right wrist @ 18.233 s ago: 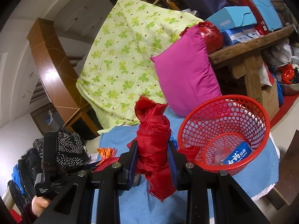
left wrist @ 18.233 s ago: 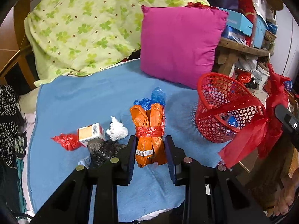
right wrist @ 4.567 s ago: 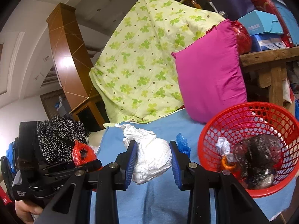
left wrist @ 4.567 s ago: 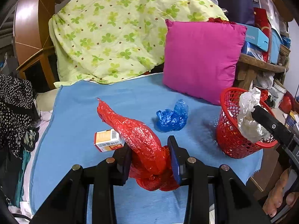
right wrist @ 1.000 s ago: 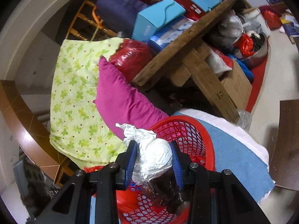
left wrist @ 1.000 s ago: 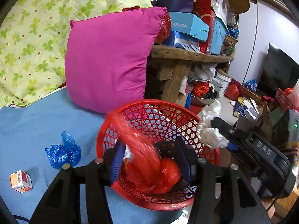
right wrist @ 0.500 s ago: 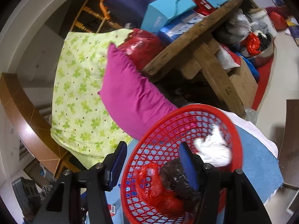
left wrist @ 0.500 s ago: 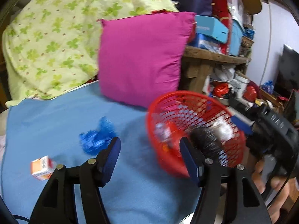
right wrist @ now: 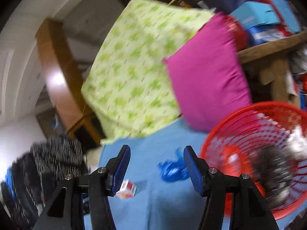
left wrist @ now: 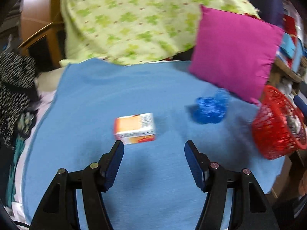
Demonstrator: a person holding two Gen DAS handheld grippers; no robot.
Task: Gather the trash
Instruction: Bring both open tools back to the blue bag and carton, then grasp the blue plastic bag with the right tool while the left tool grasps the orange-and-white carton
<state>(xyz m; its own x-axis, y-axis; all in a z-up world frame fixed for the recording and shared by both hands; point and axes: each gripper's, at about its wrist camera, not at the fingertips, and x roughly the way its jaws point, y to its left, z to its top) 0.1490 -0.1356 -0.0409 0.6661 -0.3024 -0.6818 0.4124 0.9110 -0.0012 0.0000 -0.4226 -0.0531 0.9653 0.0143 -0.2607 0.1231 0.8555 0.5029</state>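
on the blue cloth [left wrist: 96,99], a small carton [left wrist: 135,127]

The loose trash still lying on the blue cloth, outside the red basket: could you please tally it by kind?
Small carton: 1
Crumpled blue plastic bag: 1
Total: 2

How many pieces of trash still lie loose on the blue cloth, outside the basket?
2: a small orange-and-white box near the cloth's middle, and a crumpled blue plastic bag between it and the red basket. None seem hidden.
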